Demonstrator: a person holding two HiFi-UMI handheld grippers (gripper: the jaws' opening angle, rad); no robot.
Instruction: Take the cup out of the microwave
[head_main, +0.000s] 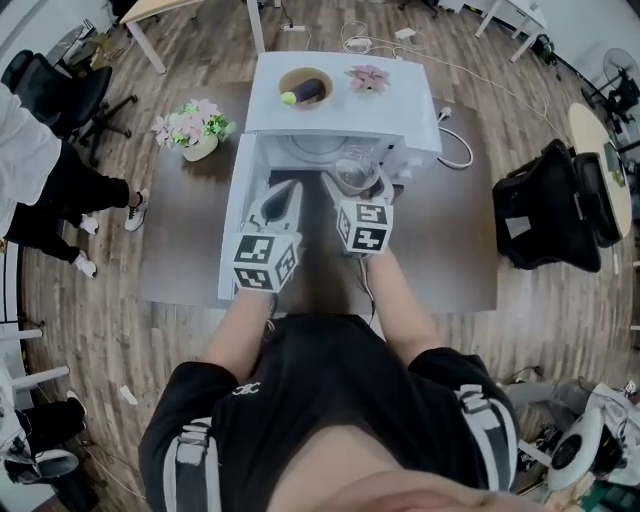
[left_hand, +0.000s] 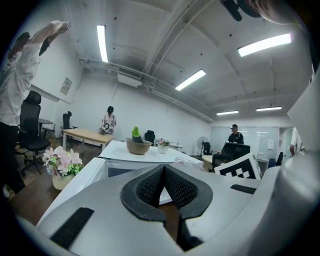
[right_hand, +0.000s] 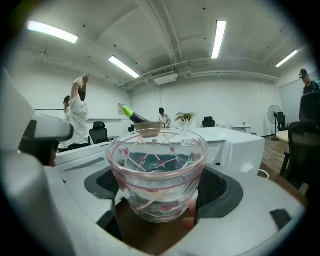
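left gripper (left_hand: 162, 175): pads pressed together, nothing between them, held nearest the person over the open door (head_main: 236, 232), just left of the right gripper (right_hand: 159, 197). right gripper: jaws stood wide and clamped on the clear glass cup (right_hand: 157, 167), one pad on each side; cup was upright with pink line markings and looked empty. in the head view the cup sat at the mouth of the white microwave (head_main: 405, 115), raised off the table (head_main: 470, 260). in the right gripper view the oven body lay beyond it and to the right. judged the cup lifted and mostly clear of the cavity; could not tell whether it was fully past the door line. farther back, on the oven top, were a brown bowl (head_main: 305, 88) holding a dark vegetable and a small pink plant (head_main: 368, 78). a flower pot (head_main: 195, 130) stood on the table left of the oven. done: grasp and lift-out. left: draw the cup nearer, set it down on the table; door not yet closed.
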